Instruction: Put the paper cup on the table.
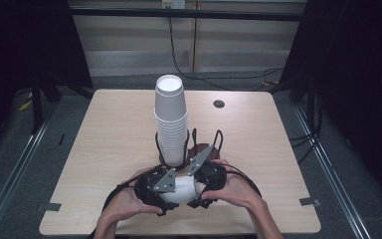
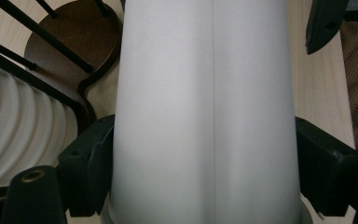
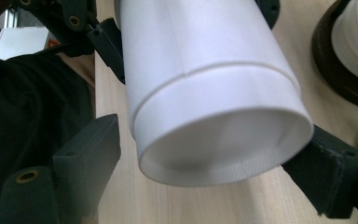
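A smooth white paper cup (image 1: 183, 190) lies on its side between both grippers, just in front of the tall stack of white paper cups (image 1: 170, 124) in its dark wire holder (image 1: 195, 149). Its long axis runs from the left gripper (image 1: 160, 191), whose jaws clamp its sides, to the right gripper (image 1: 202, 185), whose jaws stand slightly wider than the cup's base end; whether they touch cannot be told.

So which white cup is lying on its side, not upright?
The cup held between the two hand-held grippers, near the table's front edge. The others stand upside down in the stack in the holder.

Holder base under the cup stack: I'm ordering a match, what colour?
Dark brown holder base, clearest in the left gripper view.
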{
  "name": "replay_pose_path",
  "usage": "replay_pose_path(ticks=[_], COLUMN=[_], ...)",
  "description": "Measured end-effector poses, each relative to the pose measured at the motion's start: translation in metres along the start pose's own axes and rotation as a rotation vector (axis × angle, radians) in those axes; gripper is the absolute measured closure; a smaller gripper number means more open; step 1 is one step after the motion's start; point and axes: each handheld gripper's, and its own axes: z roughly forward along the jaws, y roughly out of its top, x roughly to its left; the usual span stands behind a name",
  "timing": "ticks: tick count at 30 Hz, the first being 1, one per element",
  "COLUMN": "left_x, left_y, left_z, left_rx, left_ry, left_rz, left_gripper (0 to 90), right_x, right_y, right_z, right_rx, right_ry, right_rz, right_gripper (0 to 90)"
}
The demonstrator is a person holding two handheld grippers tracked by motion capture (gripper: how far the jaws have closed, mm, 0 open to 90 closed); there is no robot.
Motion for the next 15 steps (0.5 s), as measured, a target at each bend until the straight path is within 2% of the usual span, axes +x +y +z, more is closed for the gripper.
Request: replay_pose_path(ticks=[1,2,9,15], left_x=[-0.0009,-0.0008,-0.0045,-0.0053], left_y=[0.0010,0.0020,0.0033,0.0033], left_z=[0.0005,0.0002,0.0015,0.0007], left_rx=[-0.002,0.008,-0.011,-0.019], left_ry=[-0.008,-0.006,-0.014,-0.014], left_rz=[-0.002,0.014,0.010,0.006], left_gripper=[17.4,17.4,17.4,17.4], right_x=[0.0001,0.0003,-0.0008,-0.0005], right_y=[0.0009,0.0016,0.0042,0.0050], right_z=[0.0000,-0.0001,0.0003,0.0012], right_rx=[0.002,0.005,-0.002,0.002], right_ry=[0.006,0.009,0.034,0.041], right_rz=[-0.002,-0.001,-0.001,-0.011], right_gripper=[15.3,16.1,20.5,19.1])
